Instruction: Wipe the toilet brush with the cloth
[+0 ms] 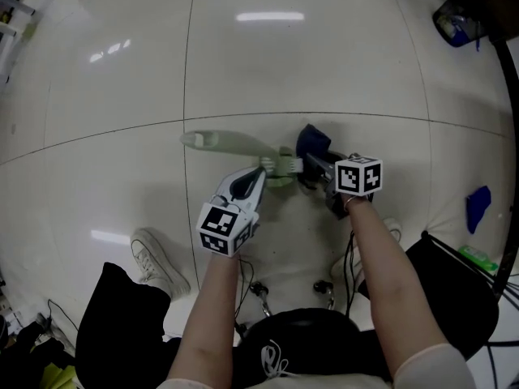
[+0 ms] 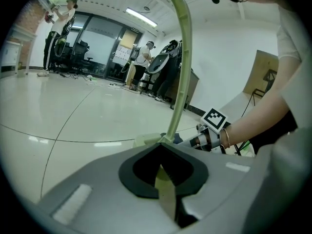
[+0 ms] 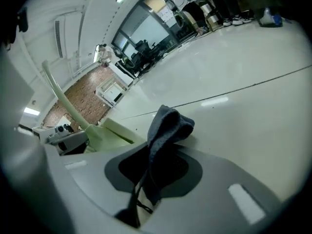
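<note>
A pale green toilet brush [image 1: 235,144] is held low over the white floor, its long handle reaching left. My left gripper [image 1: 263,168] is shut on the brush near its head end. In the left gripper view the handle [image 2: 179,67] rises out of the closed jaws of the left gripper [image 2: 163,167]. My right gripper [image 1: 312,168] is shut on a dark blue cloth [image 1: 312,140], which touches the brush's right end. The right gripper view shows the cloth [image 3: 165,130] bunched up out of the right gripper [image 3: 146,179], with the green brush [image 3: 105,130] just left of it.
A blue scrap [image 1: 478,207] lies on the floor at the right, near a black bag [image 1: 454,298]. The person's white shoes [image 1: 158,262] and stool casters [image 1: 259,290] are below the grippers. People and office chairs [image 2: 73,50] stand far off by the windows.
</note>
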`<action>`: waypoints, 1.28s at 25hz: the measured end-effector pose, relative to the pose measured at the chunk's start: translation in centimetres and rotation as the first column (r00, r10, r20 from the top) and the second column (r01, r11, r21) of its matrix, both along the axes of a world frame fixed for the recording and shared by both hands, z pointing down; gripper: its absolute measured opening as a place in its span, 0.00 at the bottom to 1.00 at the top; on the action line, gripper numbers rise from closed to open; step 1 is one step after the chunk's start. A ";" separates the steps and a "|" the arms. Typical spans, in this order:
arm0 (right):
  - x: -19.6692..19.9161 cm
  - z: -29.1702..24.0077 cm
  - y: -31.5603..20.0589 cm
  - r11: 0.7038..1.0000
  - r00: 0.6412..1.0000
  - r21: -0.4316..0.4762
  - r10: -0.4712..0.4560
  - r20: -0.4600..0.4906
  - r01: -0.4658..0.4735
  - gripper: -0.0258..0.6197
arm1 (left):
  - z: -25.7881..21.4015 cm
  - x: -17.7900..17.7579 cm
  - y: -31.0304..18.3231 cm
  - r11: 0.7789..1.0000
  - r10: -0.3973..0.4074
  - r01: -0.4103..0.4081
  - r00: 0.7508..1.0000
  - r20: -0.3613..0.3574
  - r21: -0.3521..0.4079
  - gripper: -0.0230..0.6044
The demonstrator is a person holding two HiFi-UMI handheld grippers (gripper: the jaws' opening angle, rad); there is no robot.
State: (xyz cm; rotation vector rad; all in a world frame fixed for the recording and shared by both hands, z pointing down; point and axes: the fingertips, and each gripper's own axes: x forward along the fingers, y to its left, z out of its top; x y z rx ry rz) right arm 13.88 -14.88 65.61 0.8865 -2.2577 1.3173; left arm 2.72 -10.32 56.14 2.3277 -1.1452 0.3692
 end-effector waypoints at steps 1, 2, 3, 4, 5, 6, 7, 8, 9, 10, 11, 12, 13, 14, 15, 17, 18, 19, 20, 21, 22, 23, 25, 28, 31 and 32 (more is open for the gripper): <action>-0.4 0.2 0.1 1.000 1.000 -0.002 -0.023 -0.015 0.023 0.15 | -0.1 0.0 -0.1 1.000 -0.006 0.006 1.000 0.001 0.007 0.05; -0.7 0.5 0.3 0.999 0.999 -0.002 -0.041 -0.036 0.041 0.15 | -0.1 -0.1 -0.2 1.000 -0.012 0.012 1.000 0.004 0.014 0.05; -0.8 0.7 0.4 0.999 0.997 -0.001 -0.053 -0.055 0.053 0.14 | -0.1 -0.1 -0.1 1.000 -0.019 0.019 1.000 0.007 0.018 0.05; -0.8 0.9 0.6 0.998 0.996 -0.001 -0.059 -0.067 0.059 0.14 | -0.1 -0.1 -0.1 0.999 -0.024 0.024 1.000 0.009 0.021 0.05; -0.9 1.0 0.7 0.998 0.996 -0.003 -0.062 -0.069 0.062 0.14 | -0.1 -0.2 -0.1 0.999 -0.028 0.028 1.000 0.008 0.023 0.05; -1.0 1.1 0.9 0.998 0.996 -0.010 -0.063 -0.061 0.063 0.14 | 0.0 -0.2 -0.1 0.999 -0.031 0.030 1.000 0.007 0.025 0.05; -1.2 1.1 1.2 0.998 0.997 -0.020 -0.063 -0.048 0.062 0.14 | 0.0 -0.3 -0.2 0.999 -0.033 0.032 0.999 0.006 0.024 0.05; -1.4 1.0 1.5 0.998 0.998 -0.031 -0.062 -0.028 0.061 0.14 | 0.1 -0.3 -0.2 0.999 -0.034 0.034 0.999 0.006 0.022 0.05; -1.5 0.9 1.8 0.997 0.998 -0.045 -0.058 -0.007 0.058 0.14 | 0.1 -0.3 -0.2 0.999 -0.036 0.035 0.999 0.004 0.019 0.05; -1.5 0.8 2.2 0.997 0.999 -0.061 -0.052 0.012 0.052 0.14 | 0.1 -0.2 -0.2 0.999 -0.035 0.035 0.999 0.002 0.017 0.05; -1.5 0.8 2.6 0.996 0.999 -0.079 -0.043 0.024 0.044 0.14 | 0.1 -0.1 -0.2 0.999 -0.033 0.033 0.999 0.002 0.016 0.05; -1.4 0.7 3.0 0.994 0.999 -0.099 -0.032 0.033 0.035 0.14 | 0.1 0.0 -0.1 0.999 -0.029 0.029 1.000 0.002 0.015 0.05; -1.2 0.7 3.5 0.992 0.999 -0.120 -0.021 0.044 0.026 0.14 | 0.2 0.2 0.0 1.000 -0.023 0.023 1.000 0.004 0.013 0.05; -1.2 0.8 4.1 0.990 0.998 -0.139 -0.012 0.057 0.020 0.14 | 0.2 0.3 0.1 1.000 -0.018 0.018 1.000 0.006 0.008 0.05; -1.1 0.8 4.8 0.988 0.997 -0.156 -0.006 0.073 0.017 0.14 | 0.3 0.5 0.2 1.000 -0.014 0.014 1.000 0.007 0.003 0.05; -1.0 0.8 6.1 0.982 0.994 -0.187 0.006 0.109 0.015 0.14 | 0.4 0.7 0.3 1.000 -0.011 0.011 1.000 0.011 -0.003 0.05; -1.0 0.8 6.8 0.979 0.992 -0.203 0.010 0.126 0.016 0.14 | 0.3 0.8 0.3 1.000 -0.011 0.011 1.000 0.012 -0.004 0.05; -1.0 0.8 7.5 0.975 0.990 -0.223 0.014 0.143 0.018 0.15 | 0.3 0.8 0.4 1.000 -0.010 0.010 1.000 0.012 -0.003 0.05; -1.0 0.8 8.2 0.968 0.987 -0.251 0.020 0.162 0.021 0.14 | 0.3 0.7 0.4 1.000 -0.007 0.007 1.000 0.010 -0.002 0.05; -1.0 0.8 8.9 0.957 0.982 -0.290 0.033 0.185 0.023 0.15 | 0.3 0.7 0.4 1.000 -0.005 0.005 1.000 0.006 -0.001 0.05; -1.0 0.9 9.5 0.942 0.976 -0.335 0.054 0.210 0.020 0.14 | 0.3 0.7 0.3 1.000 -0.003 0.003 1.000 0.004 0.001 0.05; -0.9 0.9 9.9 0.926 0.969 -0.379 0.081 0.232 0.013 0.15 | 0.3 0.7 0.3 1.000 -0.003 0.003 1.000 0.001 0.000 0.05; 0.0 0.9 10.0 0.915 0.965 -0.404 0.126 0.230 -0.023 0.15 | 0.4 0.8 0.3 1.000 -0.002 0.002 1.000 -0.003 -0.006 0.05; 2.7 0.2 7.5 0.949 0.979 -0.293 0.159 0.127 -0.116 0.14 | 0.4 0.8 0.3 1.000 -0.001 0.001 1.000 -0.010 -0.014 0.05; 3.9 -2.4 2.9 0.972 0.979 -0.160 0.186 0.088 -0.171 0.14 | 0.2 0.7 0.1 1.000 -0.010 0.010 1.000 -0.017 -0.004 0.05; 3.7 -3.5 1.4 0.979 0.980 -0.117 0.178 0.093 -0.167 0.14 | 0.2 0.6 0.1 1.000 -0.014 0.014 1.000 -0.021 0.002 0.05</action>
